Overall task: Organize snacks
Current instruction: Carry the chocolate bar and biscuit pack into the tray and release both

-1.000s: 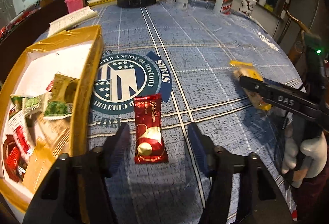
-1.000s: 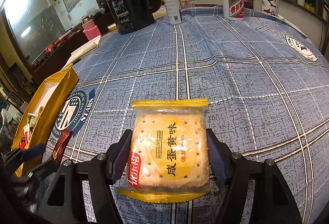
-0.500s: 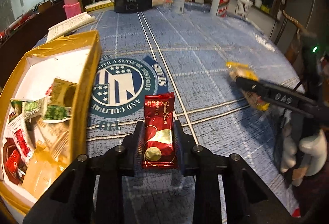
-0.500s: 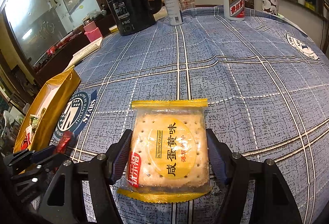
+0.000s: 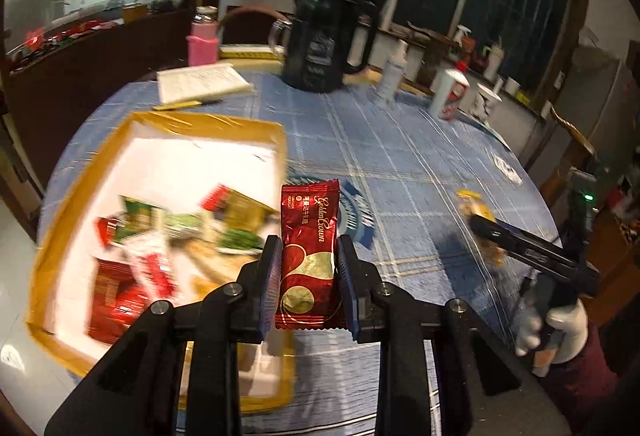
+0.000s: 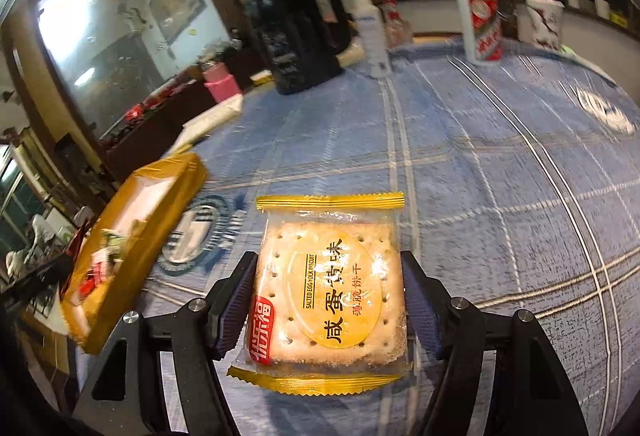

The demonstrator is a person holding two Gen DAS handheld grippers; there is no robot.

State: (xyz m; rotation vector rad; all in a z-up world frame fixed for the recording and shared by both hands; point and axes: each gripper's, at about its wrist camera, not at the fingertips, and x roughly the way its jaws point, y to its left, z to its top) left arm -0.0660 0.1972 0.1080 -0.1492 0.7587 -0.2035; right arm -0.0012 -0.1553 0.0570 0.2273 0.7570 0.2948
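2 snacks held above the table point(image 5: 420, 172)
The left gripper point(image 5: 308, 284) is clamped on a red candy bar point(image 5: 308, 248) by the yellow box's point(image 5: 224, 124) right edge; the right gripper point(image 6: 328, 300) is clamped on a biscuit packet point(image 6: 328, 284) over the blue tablecloth.

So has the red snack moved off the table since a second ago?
Yes. The red snack, clamped in the left gripper, has lifted off the tablecloth toward the box.
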